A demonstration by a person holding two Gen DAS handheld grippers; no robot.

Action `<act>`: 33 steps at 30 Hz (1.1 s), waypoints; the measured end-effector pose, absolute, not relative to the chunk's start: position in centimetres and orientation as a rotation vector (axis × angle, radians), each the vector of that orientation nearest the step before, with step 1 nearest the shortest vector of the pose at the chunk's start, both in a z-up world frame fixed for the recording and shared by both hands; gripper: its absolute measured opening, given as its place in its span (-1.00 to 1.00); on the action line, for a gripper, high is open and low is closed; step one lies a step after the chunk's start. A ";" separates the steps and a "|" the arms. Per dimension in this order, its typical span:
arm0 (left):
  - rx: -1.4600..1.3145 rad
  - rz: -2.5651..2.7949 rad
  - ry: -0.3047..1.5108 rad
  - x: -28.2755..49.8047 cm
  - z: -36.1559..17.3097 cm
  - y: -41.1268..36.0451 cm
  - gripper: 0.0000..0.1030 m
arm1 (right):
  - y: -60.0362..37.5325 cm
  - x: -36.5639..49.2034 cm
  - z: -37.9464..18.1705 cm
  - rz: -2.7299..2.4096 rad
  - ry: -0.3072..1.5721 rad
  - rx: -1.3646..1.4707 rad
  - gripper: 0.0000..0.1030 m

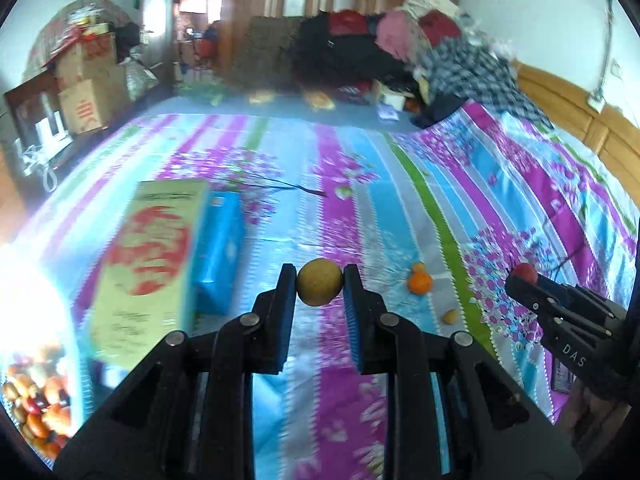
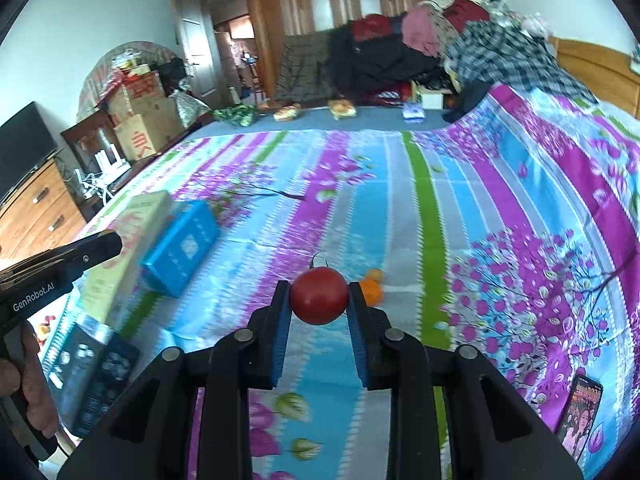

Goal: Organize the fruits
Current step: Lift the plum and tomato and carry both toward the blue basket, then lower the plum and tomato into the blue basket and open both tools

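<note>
Both grippers are loaded. The left gripper (image 1: 319, 282) is clamped on a round yellow-green fruit (image 1: 319, 282), held at its fingertips above the striped floral bedsheet (image 1: 340, 184). The right gripper (image 2: 319, 295) is clamped on a red tomato (image 2: 319, 295), likewise clear of the sheet.

Collection point: a container of mixed fruit (image 1: 36, 408) sits at the lower left edge of the left wrist view. It already holds many red, orange and yellow pieces; glare hides its rim and upper part.

Remaining on the sheet: an orange (image 1: 420, 282) with a smaller orange fruit (image 1: 418, 267) touching it, and a small yellow fruit (image 1: 450, 316) nearby. All three lie between the two grippers.

Non-task items: a cream and red box (image 1: 152, 272) and a blue box (image 1: 218, 256) lie side by side; a phone (image 2: 582, 410) lies at the right.

Assessment: the task appears well advanced. Two fruits are in transit and three visible pieces still await pickup.
</note>
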State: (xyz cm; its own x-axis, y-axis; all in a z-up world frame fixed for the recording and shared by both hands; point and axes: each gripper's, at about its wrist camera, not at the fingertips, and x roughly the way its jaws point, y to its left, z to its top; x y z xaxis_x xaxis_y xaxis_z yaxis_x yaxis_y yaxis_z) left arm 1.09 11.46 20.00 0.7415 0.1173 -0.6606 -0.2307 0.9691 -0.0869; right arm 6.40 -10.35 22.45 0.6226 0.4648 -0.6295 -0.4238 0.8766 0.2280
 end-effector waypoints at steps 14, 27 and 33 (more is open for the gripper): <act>-0.227 0.436 0.607 -8.0 24.7 21.6 -0.53 | 1.2 0.7 29.6 0.687 0.695 -0.023 -0.41; -0.296 0.586 0.559 -14.0 26.2 29.4 -0.53 | 12.8 -3.8 33.5 0.859 0.687 -0.077 -0.41; -0.333 0.653 0.538 -17.0 26.6 33.1 -0.53 | 18.2 -6.0 35.4 0.929 0.680 -0.114 -0.41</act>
State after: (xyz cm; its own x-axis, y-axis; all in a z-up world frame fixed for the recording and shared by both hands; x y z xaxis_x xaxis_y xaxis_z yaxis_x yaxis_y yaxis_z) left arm -17.02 33.08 26.60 0.6657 0.4831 -0.5687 -0.6505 0.7492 -0.1250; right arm -6.01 18.20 35.39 0.4076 0.7009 -0.5853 -0.7700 0.6084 0.1923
